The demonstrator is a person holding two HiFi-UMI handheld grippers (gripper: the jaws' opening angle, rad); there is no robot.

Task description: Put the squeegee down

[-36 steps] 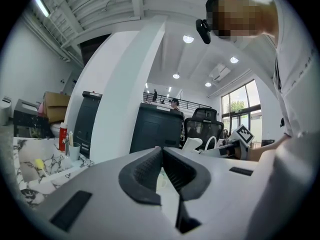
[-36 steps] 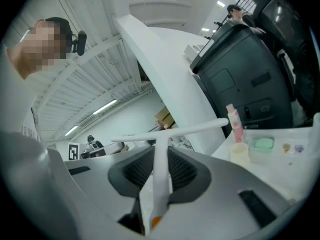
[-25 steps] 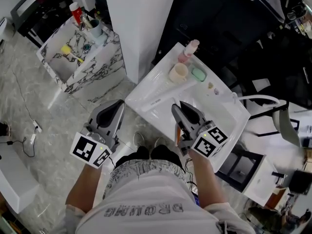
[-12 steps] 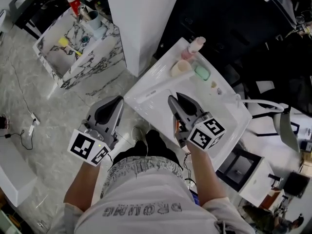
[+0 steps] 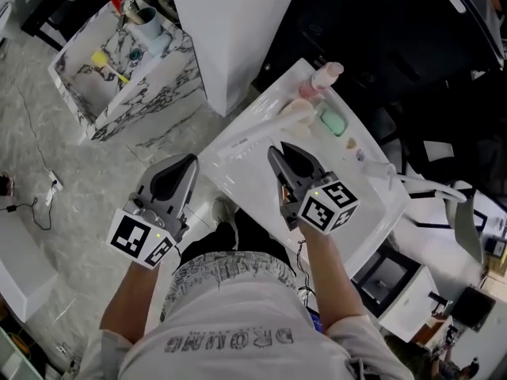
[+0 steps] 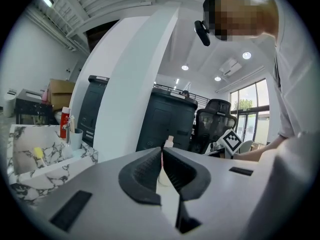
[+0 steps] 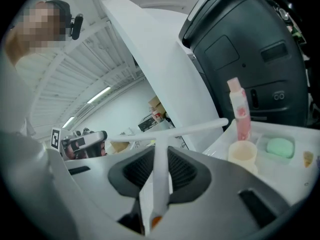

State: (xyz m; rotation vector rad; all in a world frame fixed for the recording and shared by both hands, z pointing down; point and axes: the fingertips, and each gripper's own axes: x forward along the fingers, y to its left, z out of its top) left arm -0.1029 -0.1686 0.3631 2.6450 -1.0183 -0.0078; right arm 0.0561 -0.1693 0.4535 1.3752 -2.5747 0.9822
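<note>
The squeegee (image 7: 161, 171) is white and T-shaped. Its handle runs up between the jaws of my right gripper (image 7: 161, 150), which is shut on it, and its blade (image 7: 192, 129) lies crosswise just beyond the tips. In the head view my right gripper (image 5: 277, 152) hangs over the white washbasin (image 5: 238, 142), and the squeegee barely shows against the white. My left gripper (image 5: 188, 161) is off the basin's left corner, above the floor. In the left gripper view it (image 6: 162, 149) is shut with nothing between its pads.
A pink bottle (image 5: 325, 75), a beige cup (image 5: 296, 109) and a green soap (image 5: 333, 122) stand at the basin's far edge. A white pillar (image 5: 230, 30) and a marble box (image 5: 135, 93) of toiletries lie to the left. Dark cabinets stand behind.
Both hands have sunk a little. My right gripper has carried the squeegee slightly farther over the basin, and my left gripper has shifted a little beside it. Neither pair of jaws has changed.
</note>
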